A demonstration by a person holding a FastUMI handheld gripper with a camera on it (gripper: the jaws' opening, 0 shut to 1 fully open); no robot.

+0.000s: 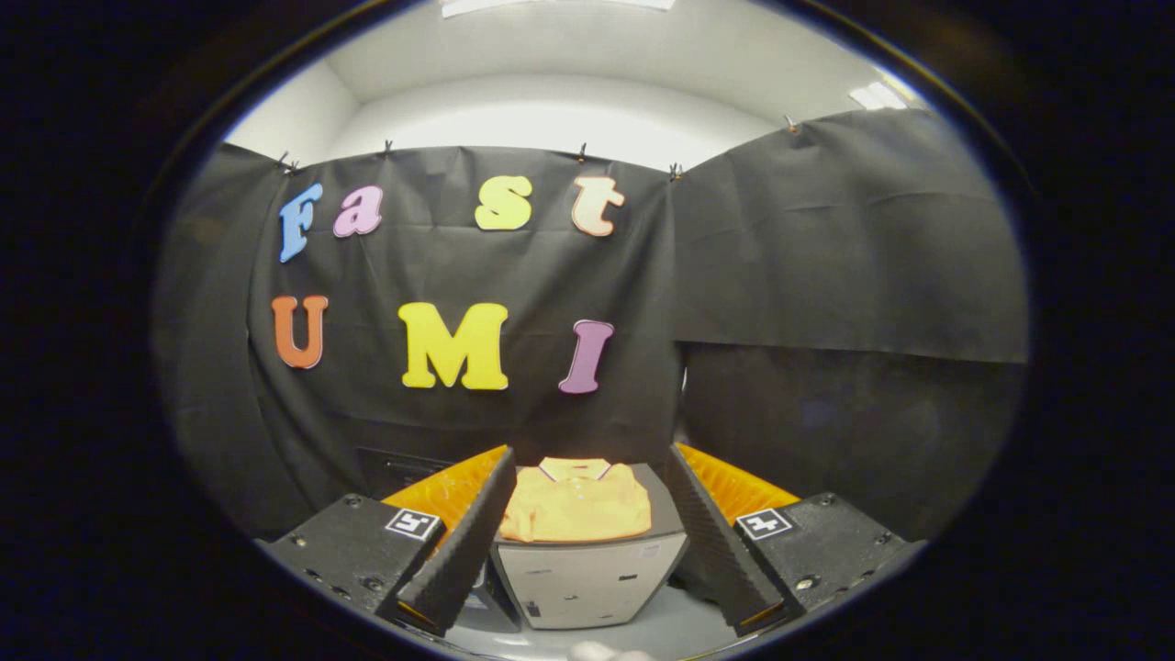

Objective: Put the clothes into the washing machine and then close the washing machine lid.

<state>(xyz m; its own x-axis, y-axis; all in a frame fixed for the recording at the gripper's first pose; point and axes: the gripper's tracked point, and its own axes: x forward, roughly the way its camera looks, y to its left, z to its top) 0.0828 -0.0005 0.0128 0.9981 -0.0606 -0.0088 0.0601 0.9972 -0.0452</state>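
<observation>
In the gripper view, the gripper [587, 532] points level toward the booth's black cloth wall, its two ribbed black fingers [464, 542] spread wide apart with nothing between the pads. Framed in the gap, beyond the fingertips, lies a folded orange polo shirt [576, 503] with a pale collar, resting flat on top of a small grey box-like unit [587, 578]. That unit is probably the washing machine, though I cannot tell from here where its lid or opening is, or whether the lid is up or down. The shirt covers most of the unit's top surface and is well apart from both fingers. Something pale shows just below the unit, too cut off to identify.

The step in hand looks like the very start: the approach to the shirt, with nothing picked up and nothing in the machine yet. The next move calls for bringing the gripper forward and down so the fingers straddle a fold or the near edge of the cloth, then pinching enough fabric that the whole shirt lifts rather than sliding off the smooth top.
</observation>
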